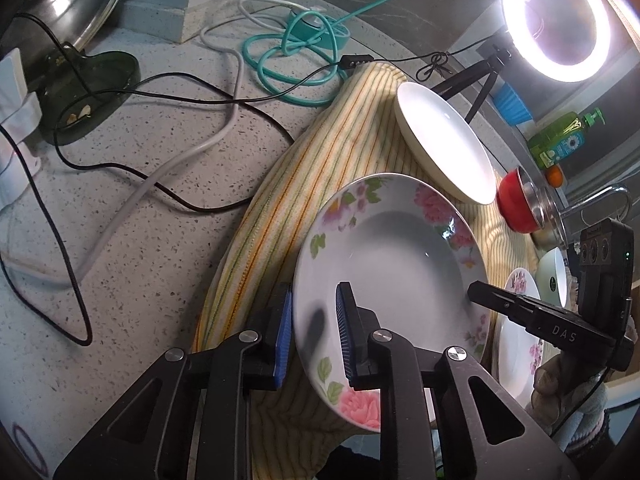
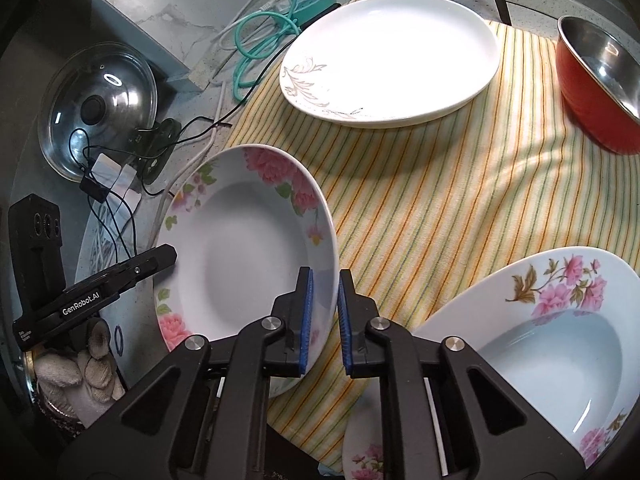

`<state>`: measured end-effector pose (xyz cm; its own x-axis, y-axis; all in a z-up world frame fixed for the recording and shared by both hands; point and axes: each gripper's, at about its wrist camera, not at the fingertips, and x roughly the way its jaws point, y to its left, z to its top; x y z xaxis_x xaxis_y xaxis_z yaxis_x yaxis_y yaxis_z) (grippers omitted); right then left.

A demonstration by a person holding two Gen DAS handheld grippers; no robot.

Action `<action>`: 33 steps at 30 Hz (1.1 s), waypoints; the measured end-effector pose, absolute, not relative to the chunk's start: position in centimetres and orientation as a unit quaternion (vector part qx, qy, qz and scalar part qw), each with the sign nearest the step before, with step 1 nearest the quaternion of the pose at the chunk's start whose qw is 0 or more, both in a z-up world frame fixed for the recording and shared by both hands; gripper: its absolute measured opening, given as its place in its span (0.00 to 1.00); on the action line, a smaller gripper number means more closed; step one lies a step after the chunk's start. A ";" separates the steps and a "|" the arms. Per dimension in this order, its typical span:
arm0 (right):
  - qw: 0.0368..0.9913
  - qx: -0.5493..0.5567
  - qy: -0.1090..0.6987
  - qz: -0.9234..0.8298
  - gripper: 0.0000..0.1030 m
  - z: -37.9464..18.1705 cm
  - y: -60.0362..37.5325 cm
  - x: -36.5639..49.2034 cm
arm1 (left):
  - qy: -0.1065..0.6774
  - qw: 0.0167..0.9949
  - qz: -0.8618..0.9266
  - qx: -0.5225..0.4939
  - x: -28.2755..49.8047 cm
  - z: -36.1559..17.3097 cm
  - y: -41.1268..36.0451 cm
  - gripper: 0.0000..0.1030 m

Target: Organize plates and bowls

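Observation:
A deep plate with pink flowers (image 1: 392,256) (image 2: 240,256) is tilted over the striped cloth (image 1: 320,160) (image 2: 440,192), with both grippers on it. My left gripper (image 1: 315,292) is shut on its left rim. My right gripper (image 2: 325,274) is shut on the opposite rim. The right gripper's fingers (image 1: 504,304) show in the left wrist view, and the left gripper's fingers (image 2: 152,260) in the right wrist view. On the cloth lie a second flowered deep plate (image 2: 540,344) (image 1: 516,344), a white oval plate (image 2: 392,56) (image 1: 444,140) and a red bowl with a steel inside (image 2: 596,88) (image 1: 516,204).
Black, white and teal cables (image 1: 280,52) trail over the speckled counter (image 1: 140,240) to the left of the cloth. A glass pot lid (image 2: 100,108) leans at the back left. A lit ring light (image 1: 560,20), a green soap bottle (image 1: 560,140) and a pale bowl (image 1: 554,272) stand at the right.

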<state>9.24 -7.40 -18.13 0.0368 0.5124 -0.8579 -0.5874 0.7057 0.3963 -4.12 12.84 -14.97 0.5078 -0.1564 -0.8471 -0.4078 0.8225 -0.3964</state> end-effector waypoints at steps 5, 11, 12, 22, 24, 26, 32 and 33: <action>0.722 -0.034 0.578 0.380 0.12 -18.0 -7.7 9.1 | 0.489 0.821 0.076 -0.284 -4.0 -14.8 12.7 0.19; 0.725 -0.021 0.578 0.375 0.12 -17.1 -8.6 9.3 | 0.486 0.825 0.072 -0.279 -3.6 -14.3 12.2 0.19; 0.725 -0.019 0.577 0.375 0.12 -16.8 -8.8 9.4 | 0.485 0.826 0.070 -0.278 -3.6 -14.1 12.1 0.19; 0.740 0.008 0.566 0.364 0.12 -14.3 -12.9 9.5 | 0.474 0.840 0.034 -0.261 -2.1 -11.7 9.9 0.19; 0.745 0.013 0.564 0.356 0.12 -13.8 -14.2 9.7 | 0.474 0.843 0.022 -0.255 -1.6 -11.4 9.0 0.19; 0.750 0.020 0.563 0.345 0.12 -13.5 -15.7 9.8 | 0.475 0.843 0.007 -0.252 -1.1 -11.2 8.1 0.19; 0.762 0.038 0.566 0.312 0.12 -13.2 -19.6 10.1 | 0.487 0.840 -0.034 -0.237 0.2 -11.2 5.0 0.19; 0.764 0.042 0.567 0.304 0.12 -13.2 -20.4 10.0 | 0.492 0.837 -0.042 -0.237 0.4 -11.2 4.5 0.19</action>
<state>9.99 -20.44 -13.24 0.1720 0.5132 -0.8409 -0.4175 0.8111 0.4096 0.43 4.47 -11.21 0.5121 -0.3028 -0.8038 -0.1635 0.8843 -0.4373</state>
